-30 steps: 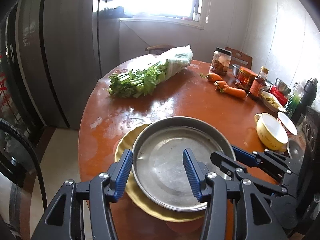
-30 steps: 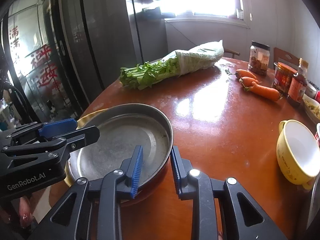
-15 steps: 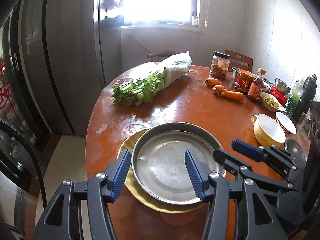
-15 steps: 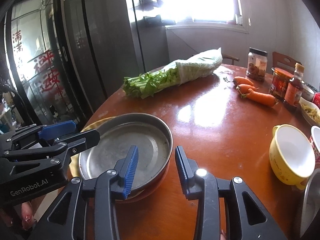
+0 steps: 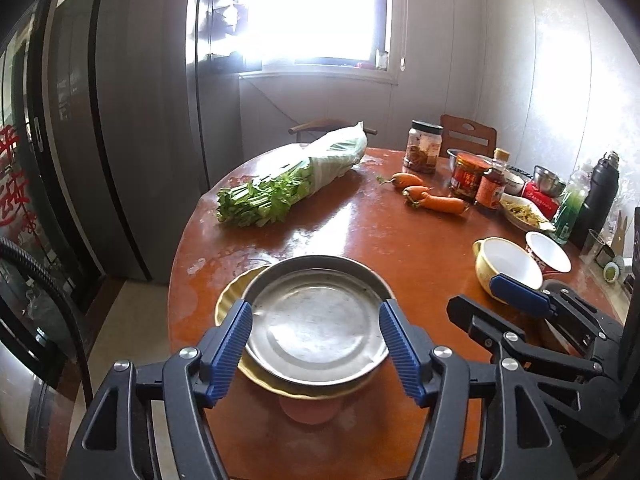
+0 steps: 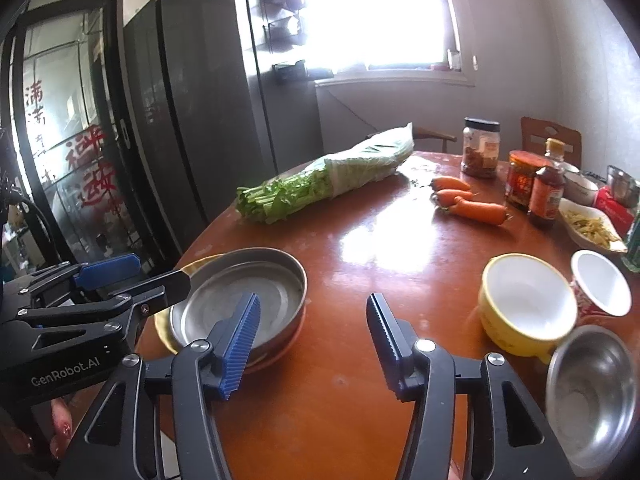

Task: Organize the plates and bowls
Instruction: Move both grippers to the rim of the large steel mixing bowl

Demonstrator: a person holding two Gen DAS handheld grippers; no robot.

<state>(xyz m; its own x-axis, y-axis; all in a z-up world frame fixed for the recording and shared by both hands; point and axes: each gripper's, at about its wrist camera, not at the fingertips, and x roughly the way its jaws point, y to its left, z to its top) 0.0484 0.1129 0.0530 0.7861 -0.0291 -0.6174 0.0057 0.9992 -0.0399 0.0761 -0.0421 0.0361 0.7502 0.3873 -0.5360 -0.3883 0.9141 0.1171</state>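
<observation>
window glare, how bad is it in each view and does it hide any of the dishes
Left wrist view: the window is blown out white, but the steel plate reads clearly. Right wrist view: the same washout, plus a bright sheen on the table; the yellow bowl looks slightly blurred, yet nothing is hidden.

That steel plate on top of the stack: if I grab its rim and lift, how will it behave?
The steel plate looks thin, so probably light and stiff. Its smooth rim may slip between the pads, so grip firmly. It sits loosely on the yellow plate near the table edge, so a push would likely slide it rather than tip it.
</observation>
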